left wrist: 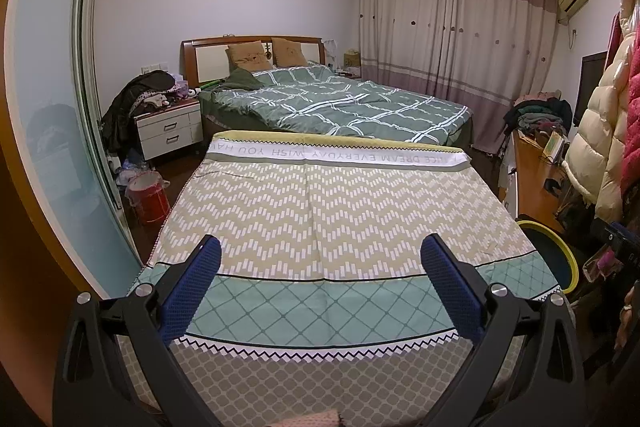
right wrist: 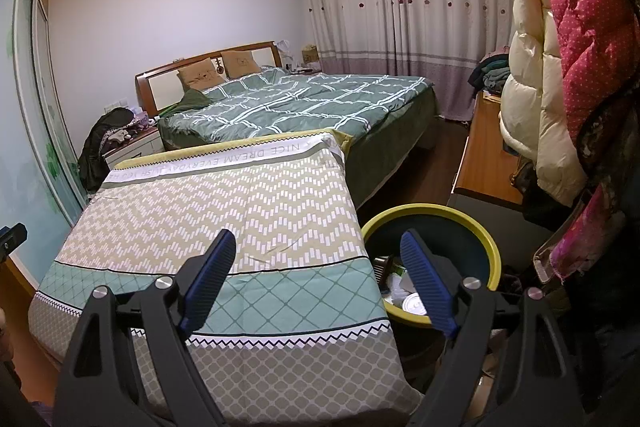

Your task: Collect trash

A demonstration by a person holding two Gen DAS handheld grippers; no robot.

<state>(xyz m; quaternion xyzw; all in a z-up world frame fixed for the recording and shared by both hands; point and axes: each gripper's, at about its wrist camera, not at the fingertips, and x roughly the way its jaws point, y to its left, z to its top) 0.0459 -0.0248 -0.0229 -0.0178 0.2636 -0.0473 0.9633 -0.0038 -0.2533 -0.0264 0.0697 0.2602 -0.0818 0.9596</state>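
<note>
A round bin with a yellow rim (right wrist: pixel 490 247) stands on the floor at the right side of a table covered with a patterned cloth (right wrist: pixel 224 203). Several pieces of trash (right wrist: pixel 404 287) lie inside the bin, among them white paper and a round lid. My right gripper (right wrist: pixel 318 239) is open and empty, above the table's right edge and the bin. My left gripper (left wrist: pixel 320 247) is open and empty above the near part of the cloth (left wrist: pixel 320 211). The bin's rim (left wrist: pixel 570 259) shows at the right in the left wrist view.
A bed with a green checked quilt (left wrist: pixel 340 103) lies behind the table. A white nightstand (left wrist: pixel 170 131) and a red bucket (left wrist: pixel 150 199) stand at the left by a sliding wardrobe door. A wooden desk (right wrist: pixel 484 155) and hanging coats (right wrist: pixel 560 67) are at the right.
</note>
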